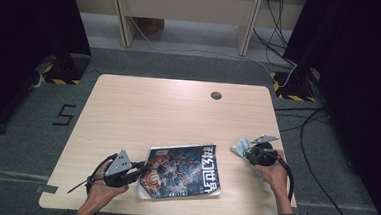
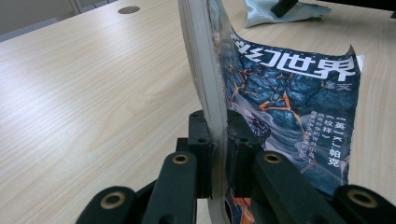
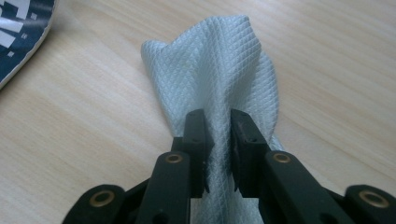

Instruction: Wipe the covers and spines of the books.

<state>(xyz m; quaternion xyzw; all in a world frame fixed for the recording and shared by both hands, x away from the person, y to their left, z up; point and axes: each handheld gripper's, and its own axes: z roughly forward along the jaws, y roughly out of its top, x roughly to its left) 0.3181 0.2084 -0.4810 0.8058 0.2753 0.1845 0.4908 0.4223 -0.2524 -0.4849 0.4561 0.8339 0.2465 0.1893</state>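
Magazine (image 2: 299,93) edge clamped between left gripper (image 2: 217,135) jaws, cloth (image 3: 224,70) pinched between right gripper (image 3: 218,135) jaws.

Magazine (image 1: 184,171) cover dark blue and black with orange crack-like lines, big white characters along one edge, cream page edges. Cloth (image 3: 219,70) pale blue-grey, fine diamond quilted weave. Bench (image 1: 178,112) light wood grain, one small grey round cap near the far edge. Both tools, left tool (image 2: 218,140) and right tool (image 3: 218,140), black with brass-coloured pivot pins. Floor grey carpet, yellow-black hazard stripes on the stand bases.
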